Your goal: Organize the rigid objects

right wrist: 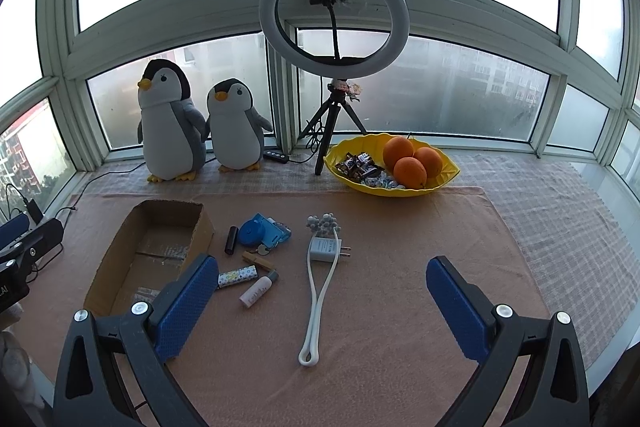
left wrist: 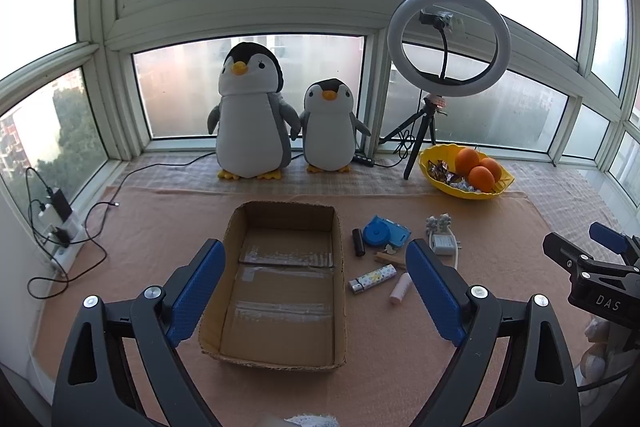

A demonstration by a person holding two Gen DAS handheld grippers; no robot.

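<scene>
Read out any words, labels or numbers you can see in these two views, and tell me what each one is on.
"DAS": on the black body of the right gripper, seen from the left wrist view.
White charger: grey print, too small to read.
Pink tube: faint lettering, too blurred to read.
Candy wrappers in the yellow bowl: print unreadable.

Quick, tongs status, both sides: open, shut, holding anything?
Left tongs: open, empty, over the cardboard box.
Right tongs: open, empty, above the white cable.

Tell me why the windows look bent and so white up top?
Left wrist view: the fisheye lens bows the window frame, and daylight washes out the upper panes. Right wrist view: same curving, the sky blank white, while the ring light looks unlit and the cardboard box stays sharp.
</scene>
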